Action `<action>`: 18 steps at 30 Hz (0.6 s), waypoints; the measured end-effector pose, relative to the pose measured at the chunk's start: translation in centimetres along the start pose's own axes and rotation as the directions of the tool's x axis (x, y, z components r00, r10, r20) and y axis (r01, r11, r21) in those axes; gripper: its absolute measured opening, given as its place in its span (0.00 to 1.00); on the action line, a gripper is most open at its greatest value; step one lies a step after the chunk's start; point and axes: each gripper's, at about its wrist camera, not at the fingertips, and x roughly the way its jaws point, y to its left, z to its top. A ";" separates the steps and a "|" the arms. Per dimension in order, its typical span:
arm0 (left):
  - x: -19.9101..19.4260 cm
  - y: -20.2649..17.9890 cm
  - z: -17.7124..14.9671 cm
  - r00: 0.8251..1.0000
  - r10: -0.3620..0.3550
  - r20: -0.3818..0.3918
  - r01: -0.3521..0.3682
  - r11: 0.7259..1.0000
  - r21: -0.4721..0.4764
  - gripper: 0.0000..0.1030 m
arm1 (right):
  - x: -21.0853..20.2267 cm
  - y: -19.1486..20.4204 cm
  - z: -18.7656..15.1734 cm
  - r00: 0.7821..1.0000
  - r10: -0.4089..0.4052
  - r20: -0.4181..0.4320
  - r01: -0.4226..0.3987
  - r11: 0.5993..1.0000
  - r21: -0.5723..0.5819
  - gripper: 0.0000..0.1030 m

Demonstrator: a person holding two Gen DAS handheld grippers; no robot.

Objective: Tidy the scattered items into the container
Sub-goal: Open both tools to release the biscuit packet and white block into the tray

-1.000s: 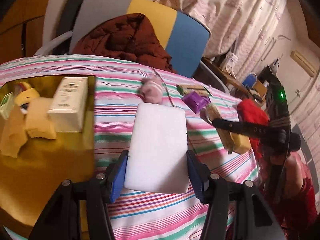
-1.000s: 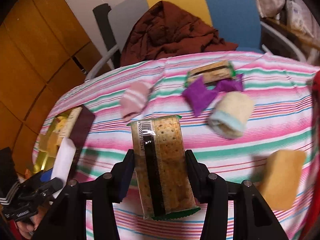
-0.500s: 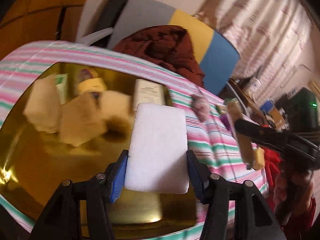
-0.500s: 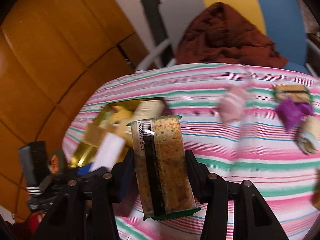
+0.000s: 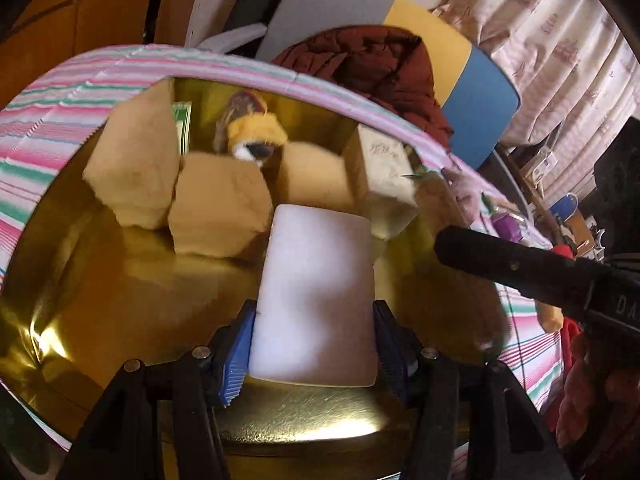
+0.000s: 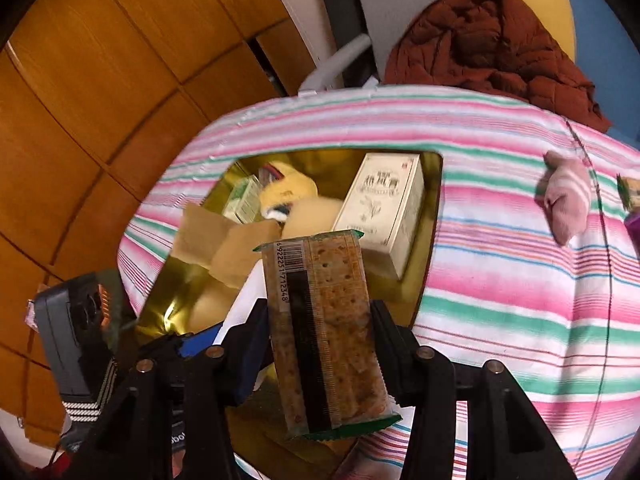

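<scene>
My left gripper (image 5: 312,354) is shut on a white sponge block (image 5: 316,296) and holds it over the gold container (image 5: 100,280). Inside the container lie tan sponges (image 5: 216,208), a yellow sock (image 5: 256,132), a cream box (image 5: 380,172) and a small green-and-white box (image 5: 182,124). My right gripper (image 6: 320,344) is shut on a cracker packet (image 6: 324,328) and hangs over the container's near right corner (image 6: 416,304). In the left wrist view the right gripper's black finger (image 5: 500,260) reaches in from the right. A pink sock (image 6: 566,204) lies on the striped cloth.
A striped tablecloth (image 6: 500,280) covers the table. Behind it stands a chair with a dark red jacket (image 6: 492,44). Orange wooden panels (image 6: 100,80) line the left side. A purple item (image 5: 506,222) and a green-edged packet (image 6: 630,192) lie at the far right of the table.
Both grippers have swung left across the table with their loads. The left one now holds the sponge above the container's inside; the right one has reached the container's edge.
</scene>
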 end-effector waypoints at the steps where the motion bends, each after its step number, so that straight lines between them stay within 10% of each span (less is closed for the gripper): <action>1: 0.1 0.1 -0.1 1.000 -0.001 -0.003 0.001 1.000 -0.003 0.55 | 0.4 0.1 -0.1 1.000 -0.004 -0.006 0.004 1.000 0.000 0.49; 18: -1.6 0.7 -0.4 0.999 -0.020 0.047 0.025 0.994 -0.105 0.58 | 1.0 -0.5 0.7 0.998 -0.052 0.045 0.051 0.998 0.030 0.56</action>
